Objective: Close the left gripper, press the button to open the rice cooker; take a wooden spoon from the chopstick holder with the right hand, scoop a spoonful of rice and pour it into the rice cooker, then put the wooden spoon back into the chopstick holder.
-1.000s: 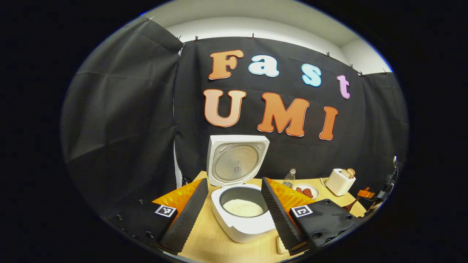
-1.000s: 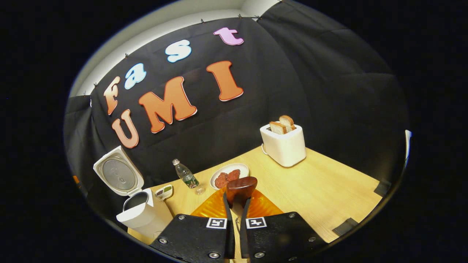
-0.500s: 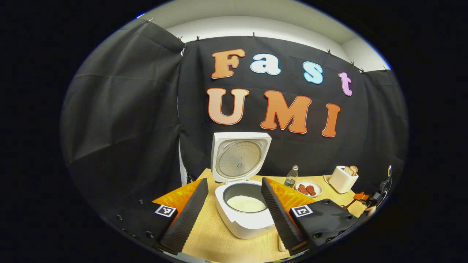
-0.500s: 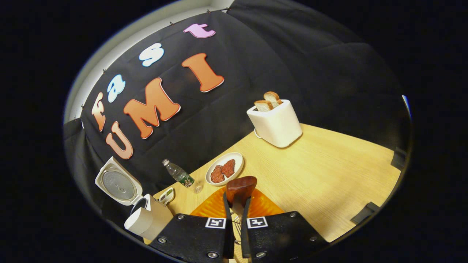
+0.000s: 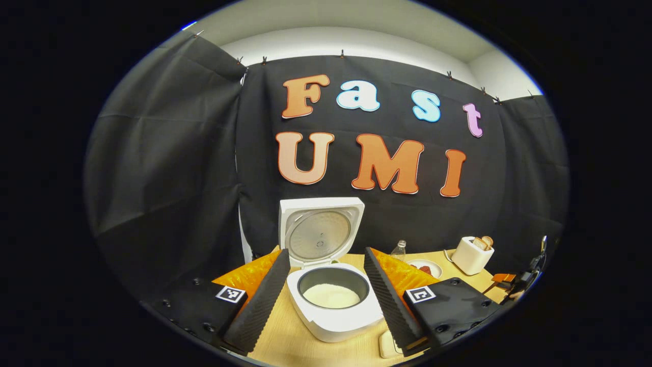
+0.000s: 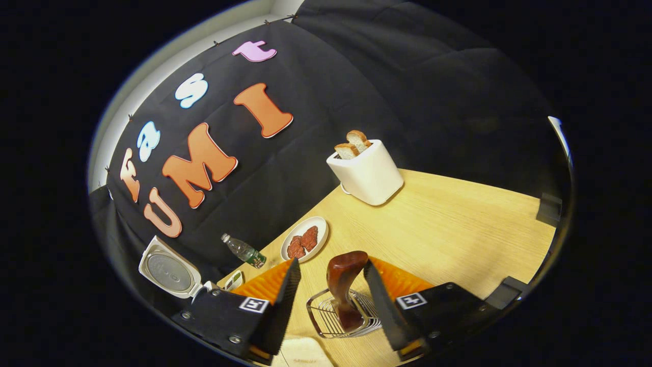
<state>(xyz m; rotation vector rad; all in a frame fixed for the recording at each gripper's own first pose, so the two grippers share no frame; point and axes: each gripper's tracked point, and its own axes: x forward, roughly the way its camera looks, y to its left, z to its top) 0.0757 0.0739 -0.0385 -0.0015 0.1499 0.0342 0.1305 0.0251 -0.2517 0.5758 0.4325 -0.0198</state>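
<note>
Your right gripper (image 6: pixel 330 290) stood released, its fingers apart on either side of the wooden spoon (image 6: pixel 344 285), which stood bowl-up in the wire chopstick holder (image 6: pixel 340 317) on the bench (image 6: pixel 448 229). To finish well, you needed to draw straight back and up so neither finger clipped the spoon or tipped the holder. Your left gripper (image 5: pixel 326 290) hung released before the rice cooker (image 5: pixel 331 300), lid up, rice inside. The spoon's lower end in the holder was hard to make out, and the holder's near rim was cut off.
</note>
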